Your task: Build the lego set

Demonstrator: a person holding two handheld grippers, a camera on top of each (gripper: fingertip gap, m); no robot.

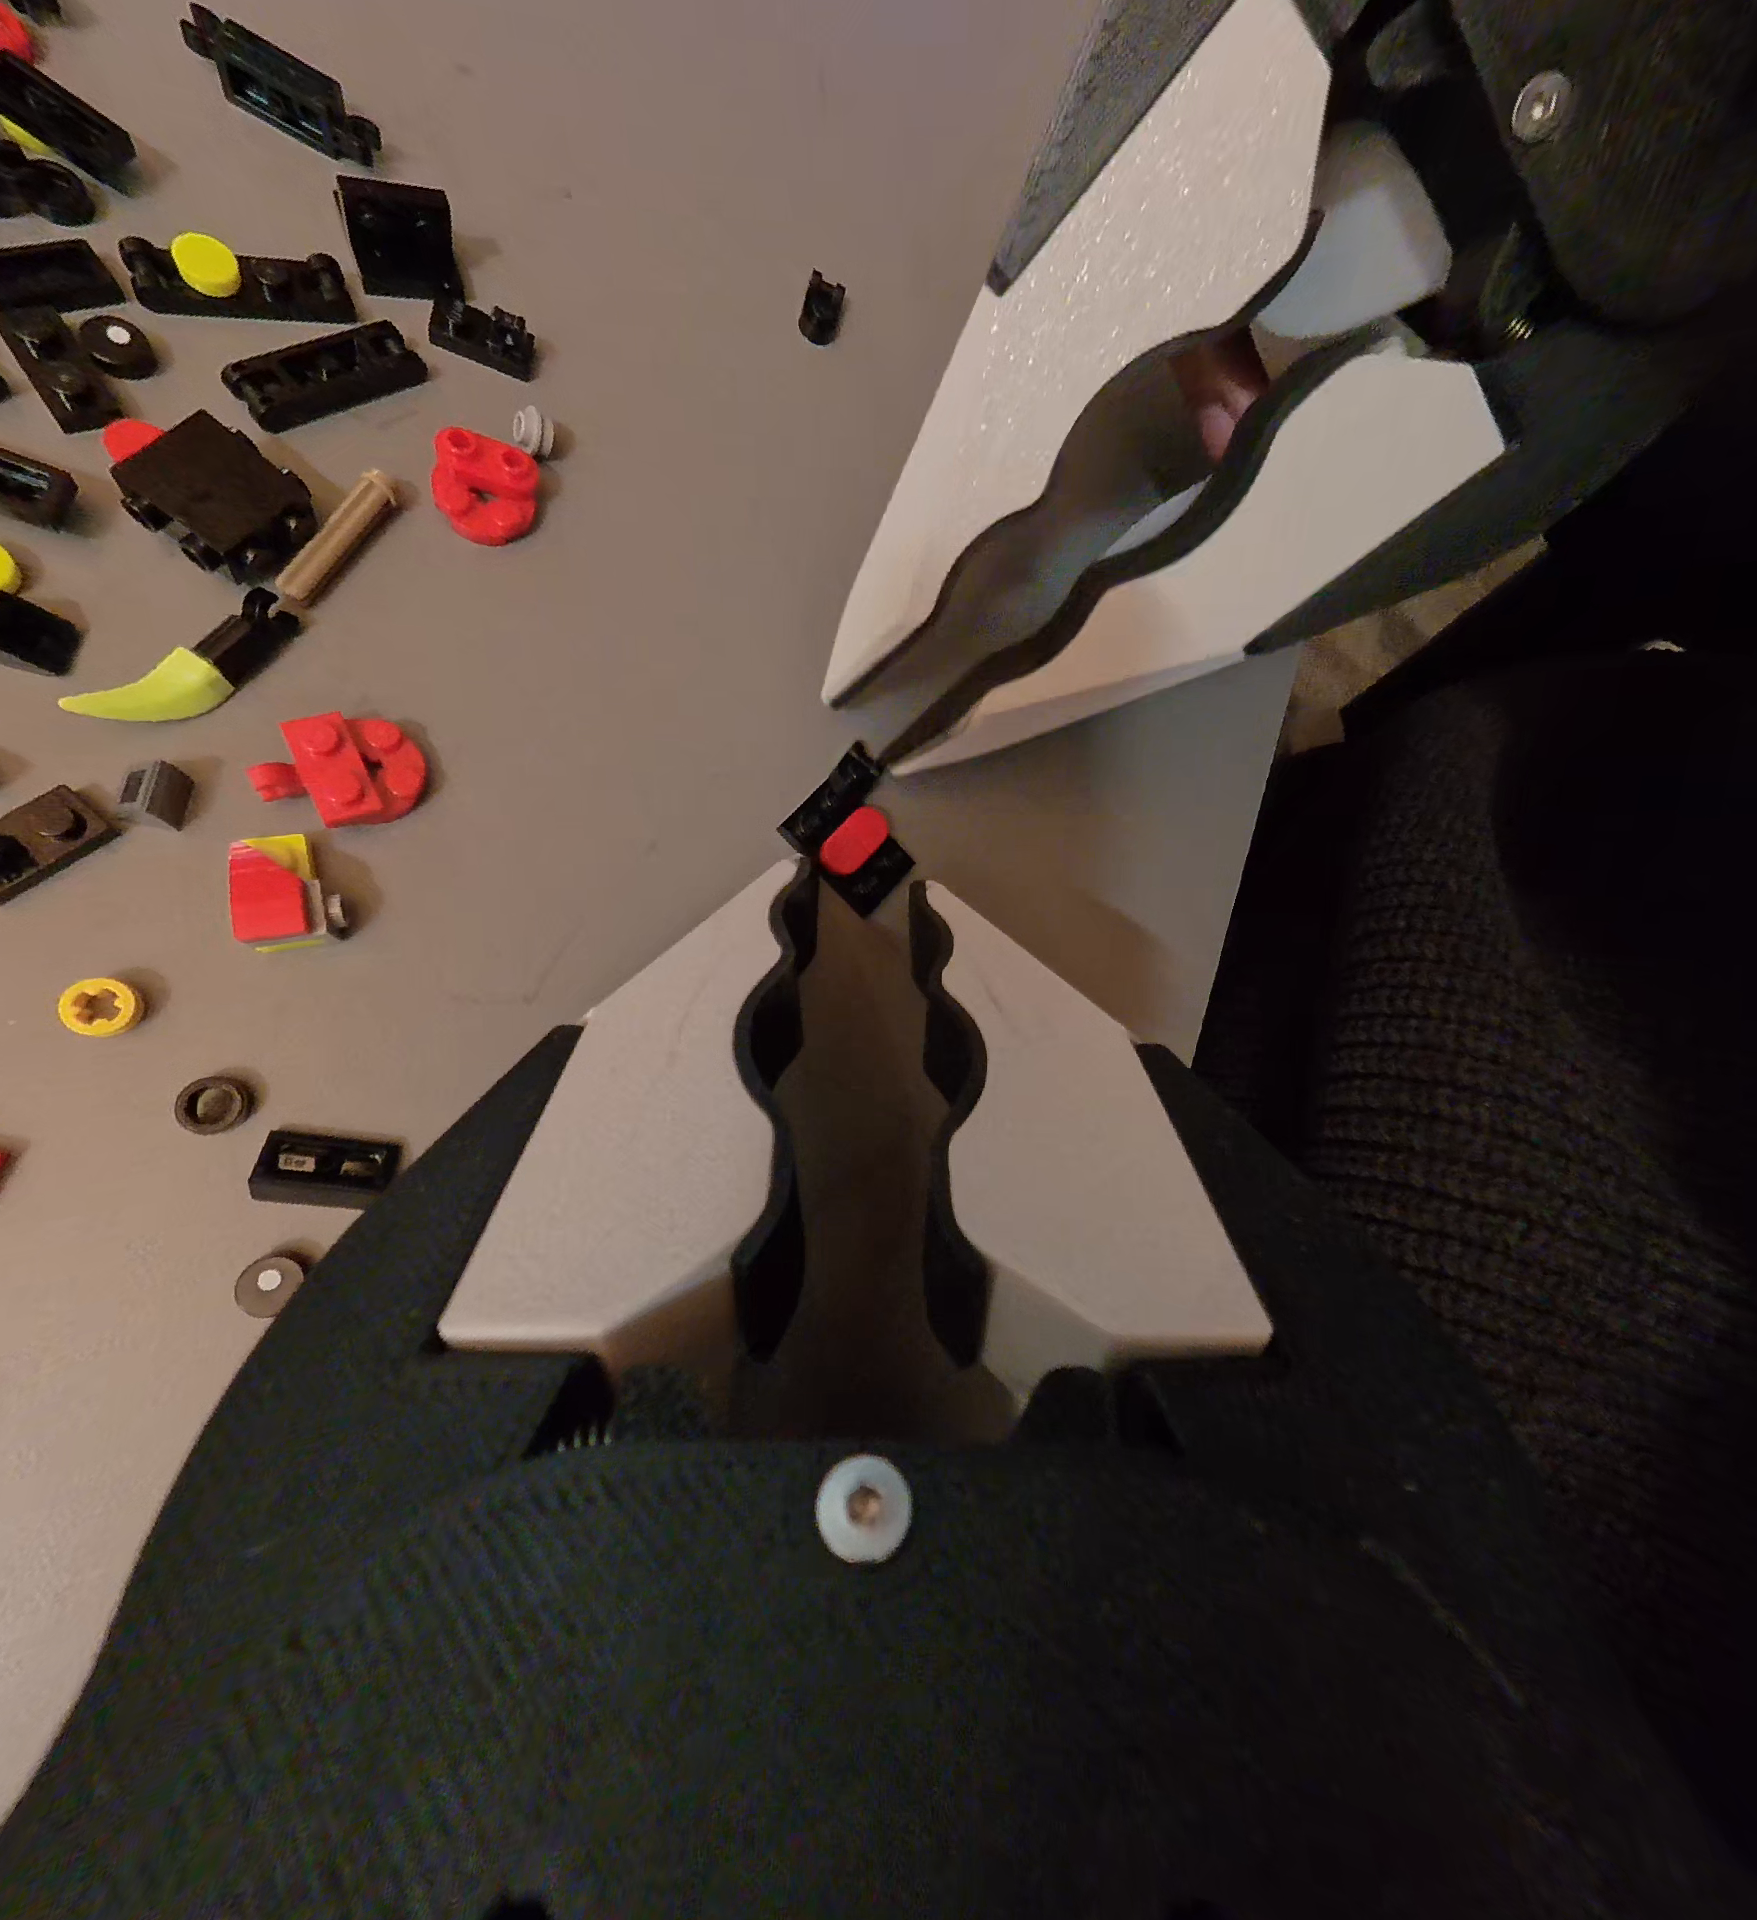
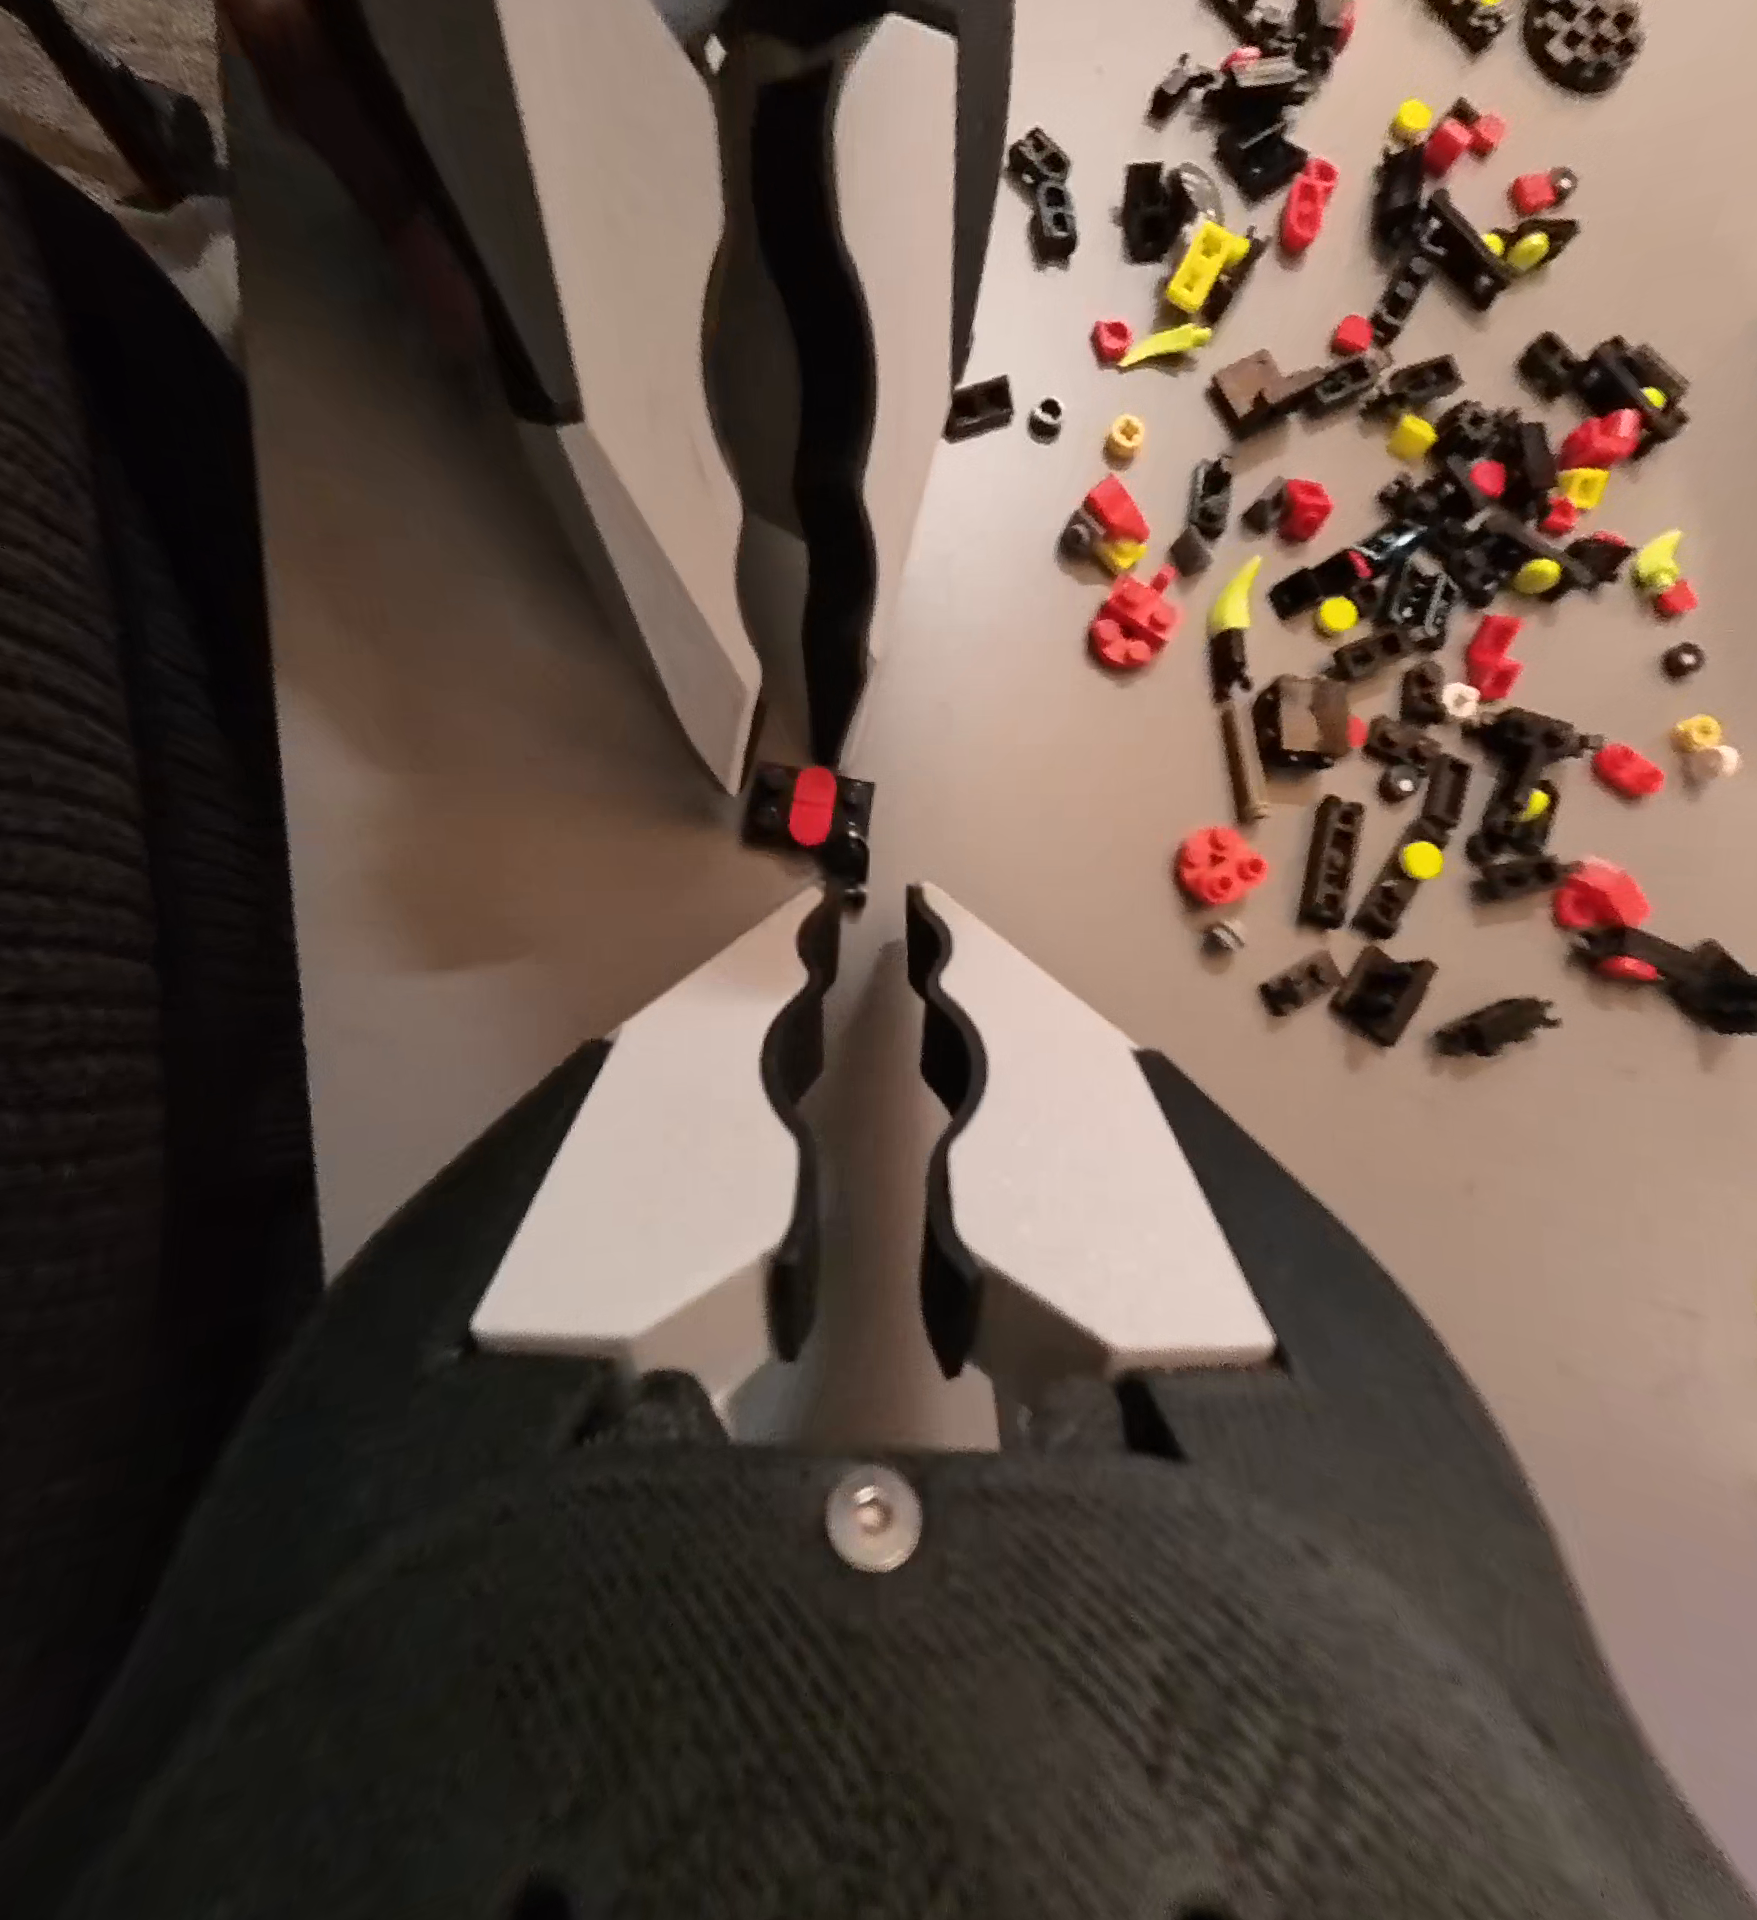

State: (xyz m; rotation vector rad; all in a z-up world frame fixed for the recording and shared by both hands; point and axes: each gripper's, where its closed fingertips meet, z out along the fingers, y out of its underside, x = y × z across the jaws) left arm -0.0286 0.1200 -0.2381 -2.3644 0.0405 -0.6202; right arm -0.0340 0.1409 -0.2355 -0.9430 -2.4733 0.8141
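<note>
Left wrist view: the left gripper [image 1: 863,899] reaches up from the bottom edge; its fingers stand slightly parted and pinch the near corner of a small black plate [image 1: 817,821], which carries a red oval tile [image 1: 855,837]; the plate lies straight ahead of these fingertips and slants up toward the right gripper [image 1: 879,753], which comes in from the upper right; that gripper's tips look nearly together right at the plate's far end, though whether they press on it cannot be told here; loose red, black and yellow pieces [image 1: 334,769] are strewn over the grey tabletop [image 1: 645,520] to the left, well apart.

Right wrist view: the right gripper [image 2: 869,899] has its fingers spread, with bare tabletop showing between them; the black plate [image 2: 775,805] sits just beyond and a little left of the tips, its long axis lying across the view; a small black bit [image 2: 846,868] under it hangs beside the left-hand finger; the left gripper [image 2: 817,753] descends from above onto the plate's far edge, so it is the nearer one.
</note>
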